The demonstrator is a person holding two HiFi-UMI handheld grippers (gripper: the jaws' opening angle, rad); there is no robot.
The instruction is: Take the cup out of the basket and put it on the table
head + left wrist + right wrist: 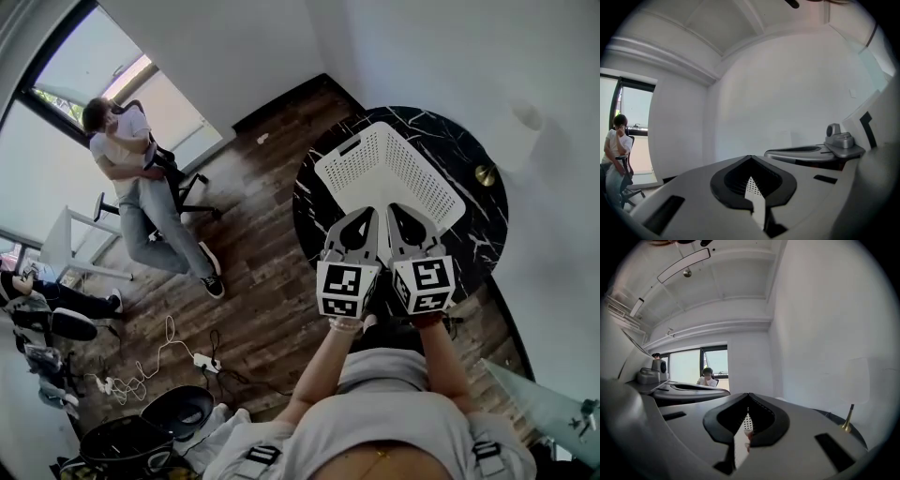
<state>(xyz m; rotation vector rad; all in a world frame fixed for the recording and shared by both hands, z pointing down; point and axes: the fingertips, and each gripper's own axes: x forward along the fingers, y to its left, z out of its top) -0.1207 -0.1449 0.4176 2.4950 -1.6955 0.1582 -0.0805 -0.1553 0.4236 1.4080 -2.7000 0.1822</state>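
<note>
Basket point(389, 164) below shut L gripper point(367, 216); R gripper point(399, 210).

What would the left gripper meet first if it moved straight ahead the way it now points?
Most likely the white perforated basket: the shut left gripper points at its near rim, though its height above the rim is unclear.

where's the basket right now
In the head view the white basket sits on the round black table, just ahead of the left gripper and right gripper, with a brass lamp base to its right.
</note>
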